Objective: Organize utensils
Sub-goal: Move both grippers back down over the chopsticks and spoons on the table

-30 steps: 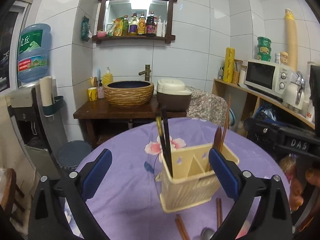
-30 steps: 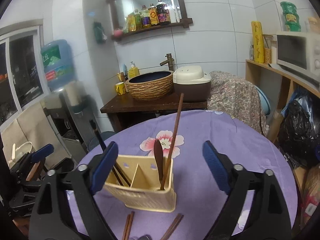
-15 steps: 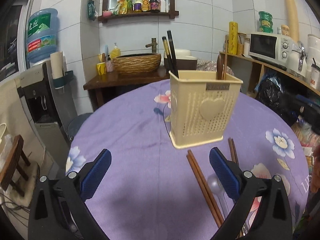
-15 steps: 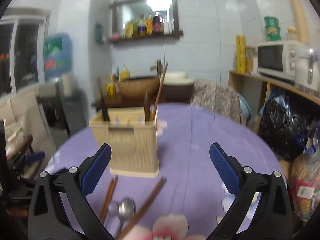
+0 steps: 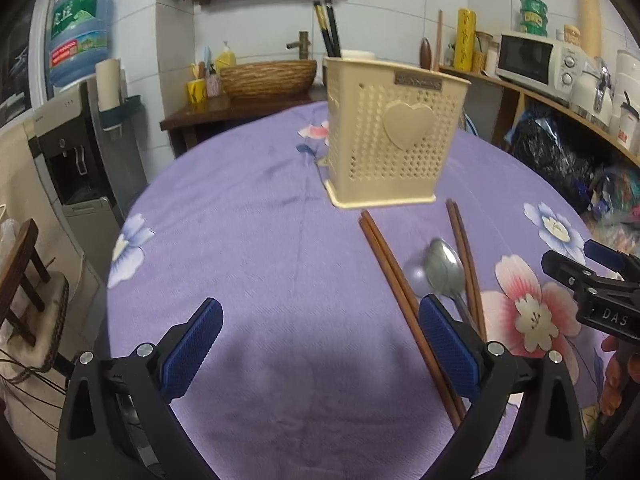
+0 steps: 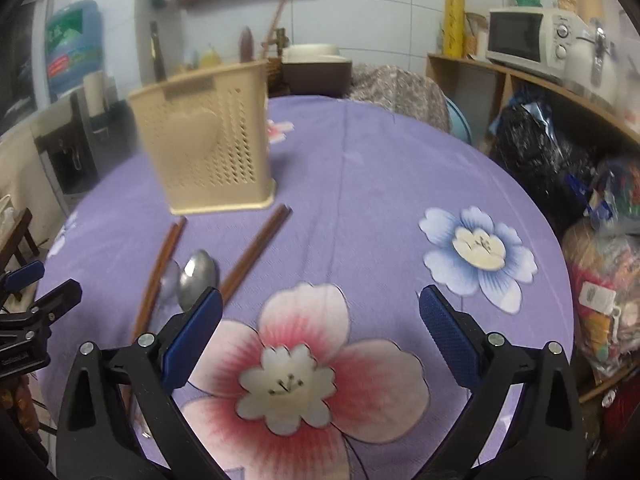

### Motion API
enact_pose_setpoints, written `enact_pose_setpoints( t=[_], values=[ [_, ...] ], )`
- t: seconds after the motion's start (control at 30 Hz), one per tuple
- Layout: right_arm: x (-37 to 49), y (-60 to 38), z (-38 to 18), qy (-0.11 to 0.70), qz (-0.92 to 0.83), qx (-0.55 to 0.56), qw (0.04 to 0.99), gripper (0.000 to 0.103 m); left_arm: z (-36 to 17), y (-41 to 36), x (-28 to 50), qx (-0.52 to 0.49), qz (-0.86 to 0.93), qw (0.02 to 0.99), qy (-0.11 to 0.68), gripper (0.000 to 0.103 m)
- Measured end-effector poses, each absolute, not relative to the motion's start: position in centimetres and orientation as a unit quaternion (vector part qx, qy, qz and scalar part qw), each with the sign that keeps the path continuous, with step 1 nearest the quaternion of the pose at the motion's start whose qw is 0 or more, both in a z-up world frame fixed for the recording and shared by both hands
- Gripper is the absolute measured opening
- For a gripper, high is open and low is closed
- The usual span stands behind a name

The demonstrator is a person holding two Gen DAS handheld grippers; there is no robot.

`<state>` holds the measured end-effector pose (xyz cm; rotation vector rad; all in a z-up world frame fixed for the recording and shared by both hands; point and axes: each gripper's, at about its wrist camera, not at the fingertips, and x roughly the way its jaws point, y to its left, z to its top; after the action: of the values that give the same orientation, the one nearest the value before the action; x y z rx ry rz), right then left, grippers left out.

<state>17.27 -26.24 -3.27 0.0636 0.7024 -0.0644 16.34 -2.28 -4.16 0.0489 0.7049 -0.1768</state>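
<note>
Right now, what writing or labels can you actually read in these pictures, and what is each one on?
"DAS": on the black body of the right gripper, at the left camera's edge.
Nameplate on the cream utensil holder: too small to read.
Water jug label: Chinese characters, too blurred to read.
Yellow tube: print unreadable.

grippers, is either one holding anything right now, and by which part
Nothing is held. The left gripper and right gripper are both open; the spoon lies on the table.

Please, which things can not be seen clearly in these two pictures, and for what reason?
- Spoon handle, left wrist view: hidden behind the left gripper's finger.
- Utensils inside the holder: lower parts hidden by its walls.
- Holder, right wrist view: motion-blurred.
- Right gripper, left wrist view: cut off by the frame edge.
</note>
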Motion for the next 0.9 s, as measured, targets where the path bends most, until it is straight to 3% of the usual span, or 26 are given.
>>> enact_pose_setpoints(
  t=[0.13,0.4,0.9],
  values=[
    [16.9,-26.9,-3.8,0.350,-0.034,0.037,0.935,0.097,-4.8,-4.3,16.3,0.048,-0.106,0.926,0.358,0.093],
    [16.7,-26.7,-3.5,0.352,-0.030,0.041,0.935,0.097,-7.0,-7.0,16.8,0.102,-0.101,0.911,0.387,0.070],
    [19.5,-23.1,-5.3,0.414,0.018,0.010,0.910,0.097,-6.4,0.3,17.7,0.035,-0.047,0.918,0.393,0.067]
  ],
)
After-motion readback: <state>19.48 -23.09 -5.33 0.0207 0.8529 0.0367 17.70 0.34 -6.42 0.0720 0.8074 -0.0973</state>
